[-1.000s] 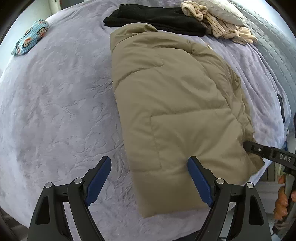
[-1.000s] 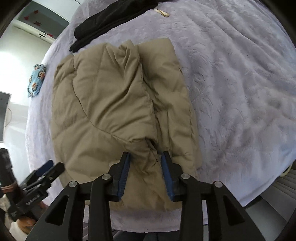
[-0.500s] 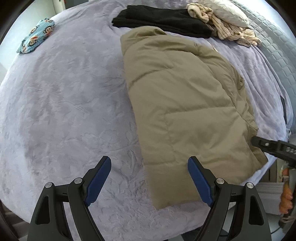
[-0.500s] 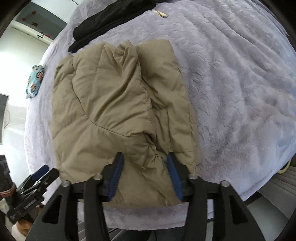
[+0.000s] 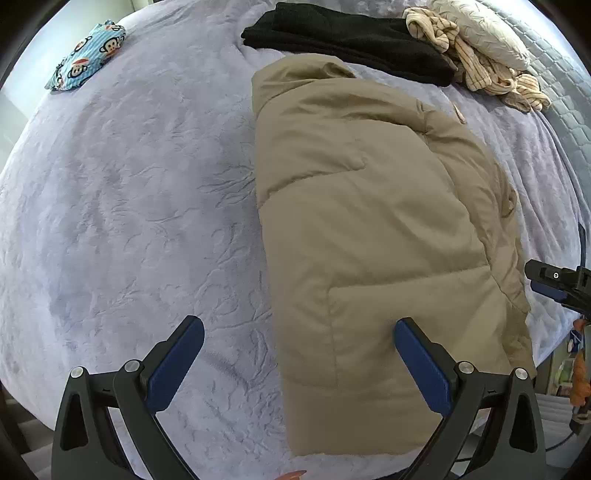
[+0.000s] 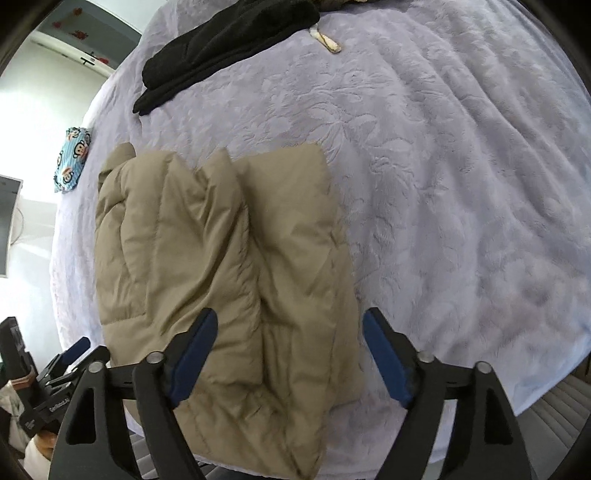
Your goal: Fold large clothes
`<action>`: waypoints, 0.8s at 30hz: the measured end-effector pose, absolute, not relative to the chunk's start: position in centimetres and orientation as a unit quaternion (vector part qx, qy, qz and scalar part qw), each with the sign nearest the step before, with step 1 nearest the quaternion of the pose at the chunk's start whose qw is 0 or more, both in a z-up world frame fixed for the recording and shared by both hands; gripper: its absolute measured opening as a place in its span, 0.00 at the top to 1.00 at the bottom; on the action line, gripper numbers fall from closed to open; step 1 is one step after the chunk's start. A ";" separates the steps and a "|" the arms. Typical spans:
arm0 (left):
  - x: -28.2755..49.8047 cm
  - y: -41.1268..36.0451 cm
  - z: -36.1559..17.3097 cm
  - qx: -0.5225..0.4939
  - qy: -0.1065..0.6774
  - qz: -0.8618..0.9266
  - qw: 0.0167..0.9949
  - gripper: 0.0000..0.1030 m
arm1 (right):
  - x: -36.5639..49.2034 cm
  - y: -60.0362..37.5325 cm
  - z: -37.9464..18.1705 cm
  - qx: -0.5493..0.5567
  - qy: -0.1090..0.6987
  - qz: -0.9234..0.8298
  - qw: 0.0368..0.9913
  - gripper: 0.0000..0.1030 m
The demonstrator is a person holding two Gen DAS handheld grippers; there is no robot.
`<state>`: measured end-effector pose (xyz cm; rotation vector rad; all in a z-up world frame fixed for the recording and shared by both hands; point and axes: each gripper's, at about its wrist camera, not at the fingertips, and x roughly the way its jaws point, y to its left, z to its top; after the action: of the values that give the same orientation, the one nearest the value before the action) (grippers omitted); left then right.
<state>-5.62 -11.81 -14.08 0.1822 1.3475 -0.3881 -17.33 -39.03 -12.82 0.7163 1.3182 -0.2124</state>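
A: While the khaki puffer jacket [image 5: 369, 229] serves as landmark, list what lies around it, left to right.

B: Item one, far left of the jacket: a blue monkey-print cloth [image 5: 86, 55], well apart, near the bed's edge. Item two, beyond the jacket's collar end: a folded black garment [image 5: 347, 40], close to the collar; whether it touches, I cannot tell. Item three, right of that: a striped cream garment [image 5: 480, 70] heaped against a pale pillow [image 5: 480, 29]. All rest on the lilac bedspread [image 5: 129, 206].

A: And the jacket itself?

B: Lengthwise on the bedspread, folded narrow, the layers heaped unevenly along the right side; its hem hangs at the near edge of the bed.

A: Grippers?

B: Left gripper [image 5: 299, 365]: spread wide, holding nothing, its span straddling the jacket's left edge near the hem. Right gripper [image 6: 288, 354]: likewise wide, empty, over the hem's right part.

A: Why so placed?

B: Likely poised at the hem corners, to carry the hem toward the collar.
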 end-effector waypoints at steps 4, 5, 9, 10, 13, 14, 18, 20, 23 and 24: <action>-5.2 -12.3 -14.5 0.084 0.624 -0.177 0.756 0.00 | -17.0 -40.3 -14.5 0.344 0.610 -0.083 0.709 0.15; -5.2 -12.4 -14.6 0.083 0.625 -0.177 0.756 0.00 | -17.1 -40.5 -14.7 0.347 0.609 -0.079 0.709 0.08; -4.8 -12.4 -14.9 0.070 0.631 -0.182 0.751 0.00 | -17.2 -41.1 -15.4 0.354 0.601 -0.065 0.713 0.00; -4.6 -12.4 -15.0 0.065 0.634 -0.184 0.749 0.00 | -17.2 -41.1 -15.5 0.358 0.601 -0.060 0.712 0.00; -4.0 -12.1 -15.3 0.044 0.640 -0.198 0.741 0.00 | -16.9 -41.2 -16.0 0.367 0.602 -0.047 0.708 0.00; -3.8 -12.0 -15.4 0.038 0.642 -0.204 0.738 0.00 | -16.8 -41.1 -16.2 0.367 0.604 -0.043 0.706 0.00; -2.2 -11.3 -15.8 0.004 0.647 -0.238 0.724 0.00 | -16.2 -41.1 -16.8 0.369 0.611 -0.024 0.700 0.00; -1.1 -10.7 -16.3 -0.025 0.653 -0.254 0.713 0.00 | -15.7 -41.2 -17.4 0.366 0.618 -0.023 0.696 0.00; 0.6 -9.6 -17.1 -0.076 0.661 -0.276 0.694 0.00 | -15.2 -41.5 -18.3 0.381 0.621 -0.012 0.684 0.00; 1.0 -9.2 -17.4 -0.093 0.663 -0.282 0.687 0.00 | -15.1 -41.7 -18.5 0.394 0.620 0.000 0.678 0.00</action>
<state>1.04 -9.21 -17.43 -0.2080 1.4834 -0.6318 -15.13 -41.68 -18.48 0.8850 1.3940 -0.0008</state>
